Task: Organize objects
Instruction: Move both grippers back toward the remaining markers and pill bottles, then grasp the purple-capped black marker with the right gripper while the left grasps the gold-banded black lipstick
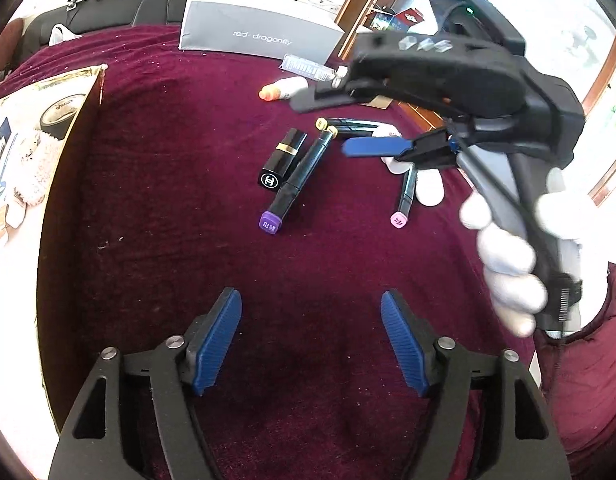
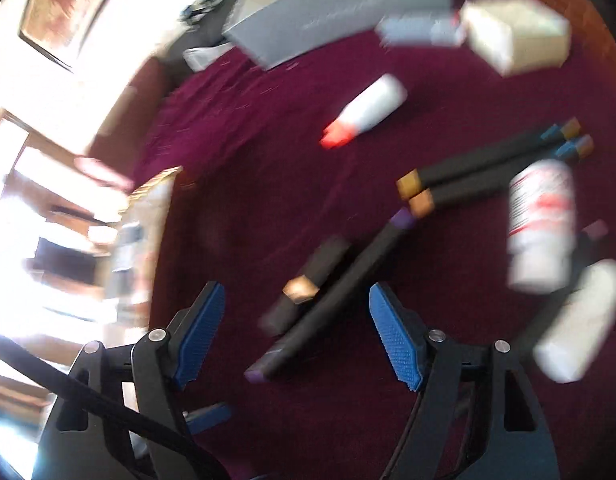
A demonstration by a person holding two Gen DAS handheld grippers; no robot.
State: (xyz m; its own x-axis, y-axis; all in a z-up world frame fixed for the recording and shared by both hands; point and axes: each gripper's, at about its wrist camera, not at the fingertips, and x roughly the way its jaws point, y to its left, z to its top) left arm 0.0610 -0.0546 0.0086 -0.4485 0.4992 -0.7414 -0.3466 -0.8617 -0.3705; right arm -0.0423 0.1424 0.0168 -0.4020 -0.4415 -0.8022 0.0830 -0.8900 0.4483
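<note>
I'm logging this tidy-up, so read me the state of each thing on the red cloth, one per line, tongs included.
Left tongs: open, empty.
Right tongs: open, empty, above the purple marker.
Purple-capped marker: lying flat, capped.
Chanel lipstick: lying flat, closed, beside that marker.
Pink-capped marker: lying flat, capped.
Two yellow-capped markers: lying side by side.
Orange-tipped white bottle: on its side.
Grey shoebox: closed.
</note>
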